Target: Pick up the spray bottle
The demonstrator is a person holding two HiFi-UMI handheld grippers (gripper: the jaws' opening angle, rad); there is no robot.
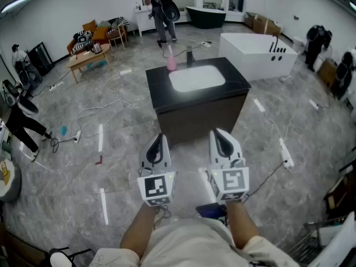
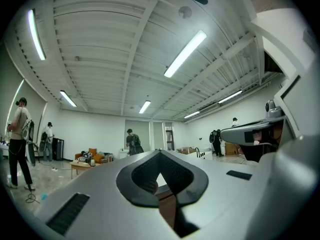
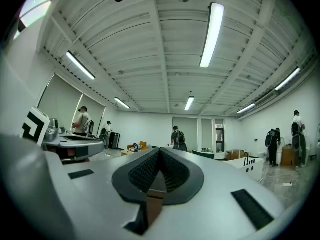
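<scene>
Pink spray bottle [image 1: 171, 61] upright on black vanity top [image 1: 158, 90], just beside white basin [image 1: 196, 78].

Counter: black top [image 1: 239, 85] on a dark wood cabinet, standing in the middle of the room.
In counter: white basin [image 1: 197, 77], set in the centre of the top.
On counter: pink bottle [image 1: 171, 61] upright at the counter's far left corner; black tap [image 1: 189, 55] just right of it, behind the basin.
Floor: grey marbled tiles [image 1: 128, 149] all round the counter.
Floor left of counter: white cables [image 1: 119, 102], white tape strips [image 1: 100, 138], and a low wooden table [image 1: 88, 59] well apart.
Floor right of counter: white tub [image 1: 258, 54] near the far corner.
</scene>
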